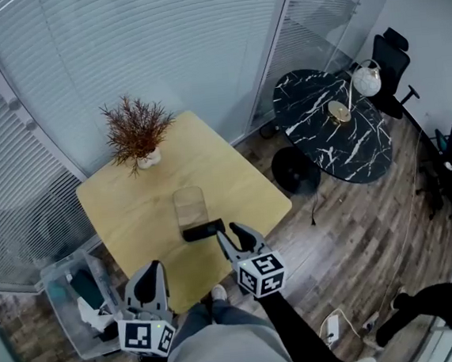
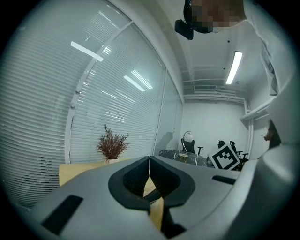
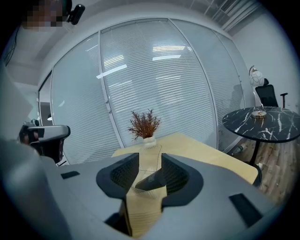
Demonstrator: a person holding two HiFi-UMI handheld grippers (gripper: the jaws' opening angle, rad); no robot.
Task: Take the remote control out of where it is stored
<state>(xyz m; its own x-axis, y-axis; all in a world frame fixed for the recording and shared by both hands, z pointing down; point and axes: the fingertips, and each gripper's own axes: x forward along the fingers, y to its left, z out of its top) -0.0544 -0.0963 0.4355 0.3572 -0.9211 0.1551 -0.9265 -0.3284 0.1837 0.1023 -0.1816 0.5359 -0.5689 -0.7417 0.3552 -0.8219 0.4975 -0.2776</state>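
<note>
Standing spread, right claw (image 3: pixel 150 161) has the remote (image 3: pixel 149 181) between its jaws, the pads not clamped on it. Whether one pad grazes it cannot be told. The right hand holds the claw low over the near edge of the tabletop (image 1: pixel 134 217), pointing inward. The remote lies crosswise at the near end of a clear box (image 1: pixel 189 203), just ahead of the claw tips. Left claw (image 1: pixel 149 277) is pressed together and empty, at the near-left edge, apart from the remote.

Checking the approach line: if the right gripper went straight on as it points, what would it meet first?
Probably the remote, which lies just ahead, in line with the gap of the open right gripper, at the near end of the clear holder. Depth is hard to judge.
</note>
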